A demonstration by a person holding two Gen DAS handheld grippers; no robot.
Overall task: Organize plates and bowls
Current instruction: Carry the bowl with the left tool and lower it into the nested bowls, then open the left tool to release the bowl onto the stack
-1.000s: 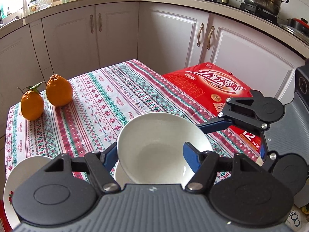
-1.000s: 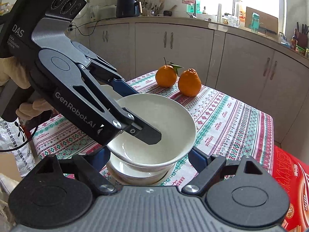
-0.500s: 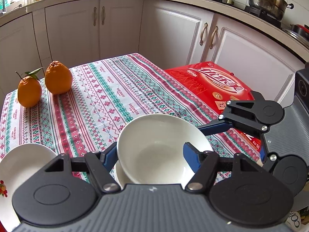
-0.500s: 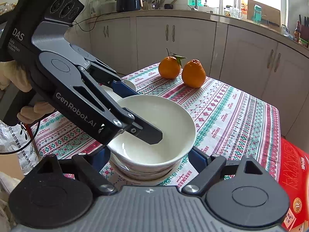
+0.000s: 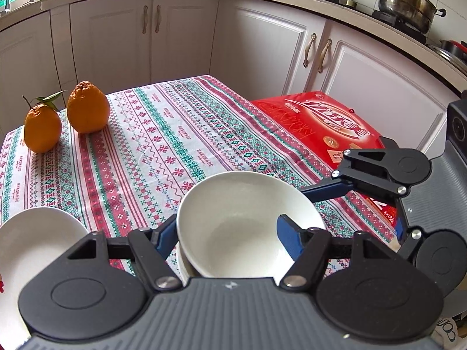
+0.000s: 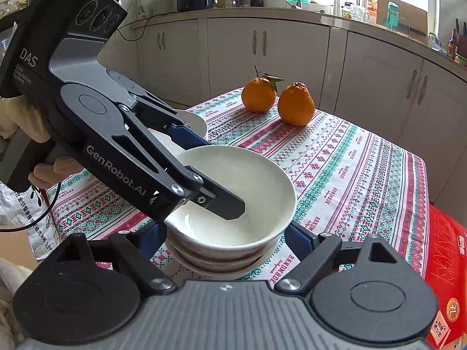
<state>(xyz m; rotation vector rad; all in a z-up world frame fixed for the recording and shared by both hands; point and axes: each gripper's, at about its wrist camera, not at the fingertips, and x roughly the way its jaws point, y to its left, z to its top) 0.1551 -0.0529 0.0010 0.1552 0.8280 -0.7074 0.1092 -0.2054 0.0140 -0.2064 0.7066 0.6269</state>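
A white bowl (image 5: 242, 218) (image 6: 242, 192) rests nested in another bowl (image 6: 221, 264) on the patterned tablecloth. My left gripper (image 5: 227, 230) has one finger inside the top bowl and one outside, shut on its rim; it also shows in the right wrist view (image 6: 204, 169). My right gripper (image 6: 224, 237) is open, its fingers either side of the bowl stack, and it appears at the right of the left wrist view (image 5: 350, 204). A white plate (image 5: 32, 239) (image 6: 189, 122) lies beside the stack.
Two oranges (image 5: 67, 116) (image 6: 277, 99) stand at the far side of the table. A red box (image 5: 324, 128) (image 6: 443, 268) lies past the table's edge. White kitchen cabinets (image 5: 181, 29) surround the table.
The top bowl has come down into the lower bowl, still held by my left gripper. The right gripper has stayed open around the stack.
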